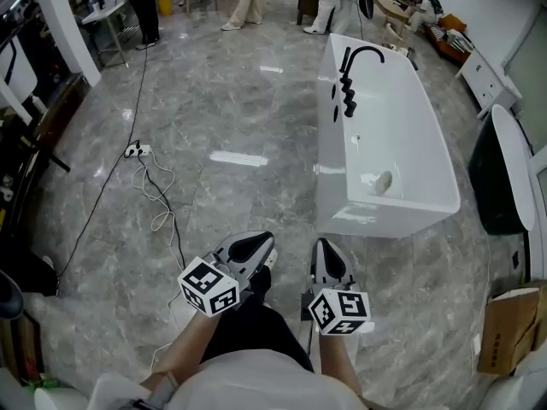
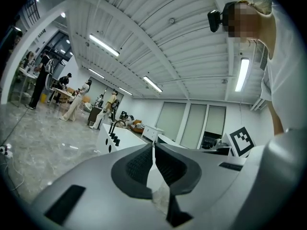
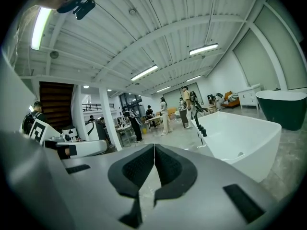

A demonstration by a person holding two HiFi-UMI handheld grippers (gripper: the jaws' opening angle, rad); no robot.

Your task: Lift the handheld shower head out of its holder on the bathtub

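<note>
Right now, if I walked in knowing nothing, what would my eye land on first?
The white freestanding bathtub stands out on the glossy grey marble floor, right of centre, with a black curved tap fixture on its left rim. At the bottom, the grey left tongs and right tongs sit short of it, both shut and empty, each carrying a black-and-white marker cube.
</note>
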